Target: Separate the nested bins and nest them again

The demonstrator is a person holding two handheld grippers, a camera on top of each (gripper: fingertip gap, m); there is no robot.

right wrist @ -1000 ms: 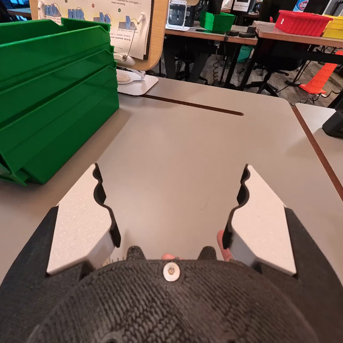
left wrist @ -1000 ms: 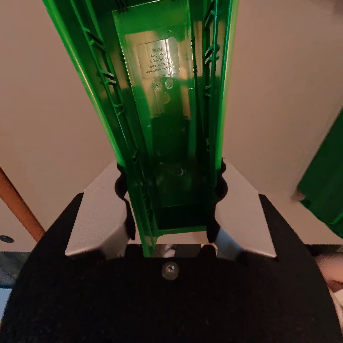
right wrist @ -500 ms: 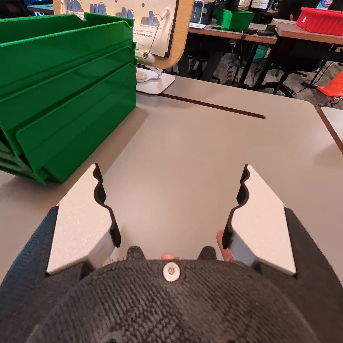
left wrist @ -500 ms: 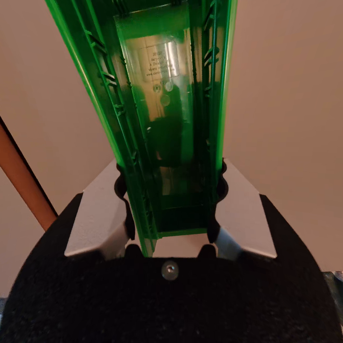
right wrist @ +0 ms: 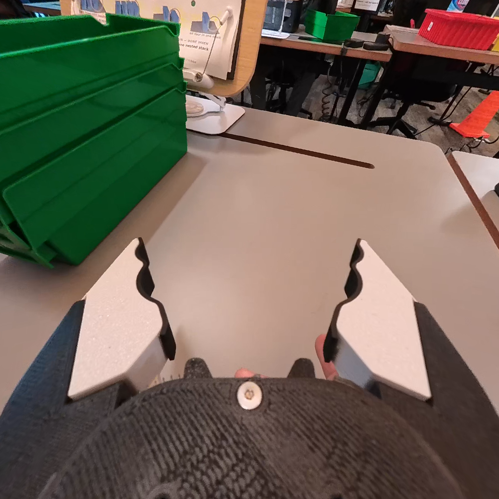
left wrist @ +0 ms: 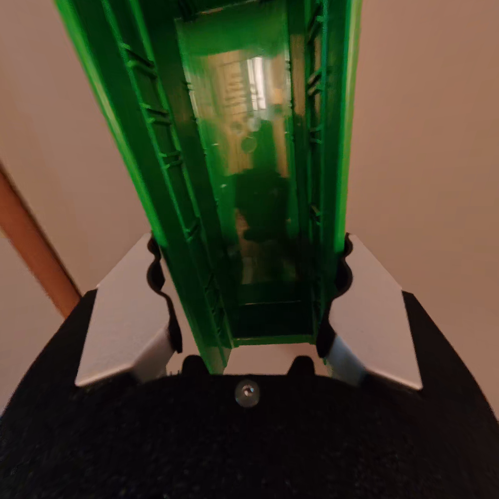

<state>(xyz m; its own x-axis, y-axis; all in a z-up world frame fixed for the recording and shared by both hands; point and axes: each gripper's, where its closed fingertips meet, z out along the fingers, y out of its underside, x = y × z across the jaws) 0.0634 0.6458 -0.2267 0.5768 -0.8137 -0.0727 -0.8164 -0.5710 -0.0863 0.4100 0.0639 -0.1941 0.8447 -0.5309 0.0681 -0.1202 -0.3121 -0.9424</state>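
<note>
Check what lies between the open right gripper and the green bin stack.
Only bare table separates the right gripper from the bin stack, seen in the right wrist view.

The held green bin (left wrist: 216, 162) — blurred — and the nested stack (right wrist: 81, 121) run off frame.

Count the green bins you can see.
5: held bin in the left gripper; apparently three in the nested stack on the table; far bin on a back desk. The stack may hide more.
</note>
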